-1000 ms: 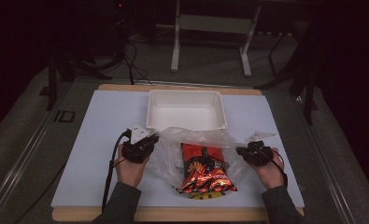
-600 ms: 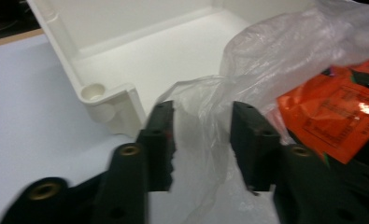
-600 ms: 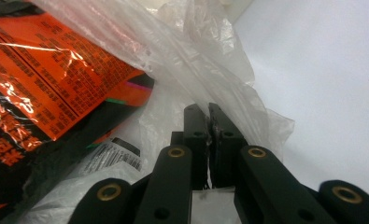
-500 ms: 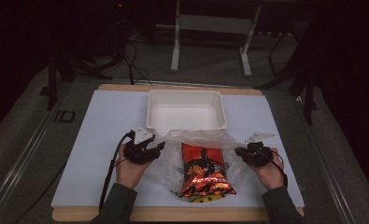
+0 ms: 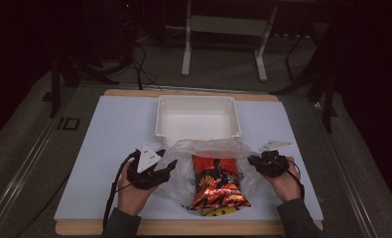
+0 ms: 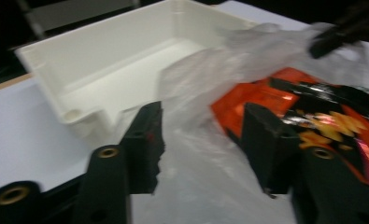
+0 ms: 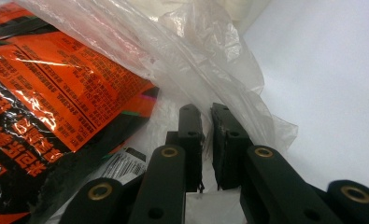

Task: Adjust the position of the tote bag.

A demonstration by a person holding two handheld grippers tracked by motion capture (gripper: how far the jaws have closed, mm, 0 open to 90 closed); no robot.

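An orange and black snack packet (image 5: 217,186) lies inside a clear plastic bag (image 5: 203,148) on the white mat, near the front edge. My left gripper (image 5: 169,168) is at the bag's left side. Its jaws (image 6: 203,140) sprang apart in the last second and have just eased in slightly. They stand open, with loose bag film (image 6: 205,93) between them and untouched by the pads. My right gripper (image 5: 253,159) is at the bag's right edge. Its jaws (image 7: 205,116) have just been opening and show a narrow gap, with the film (image 7: 196,56) beside them.
An empty white tray (image 5: 159,119) stands just behind the bag at the middle of the mat (image 5: 119,129). A wooden table edge runs along the front. Beyond the table are dark floor, cables and a metal stand.
The left jaws went from shut on the bag's left edge to wide open, and that hand drew slightly toward the front. The right hand stayed where it was.
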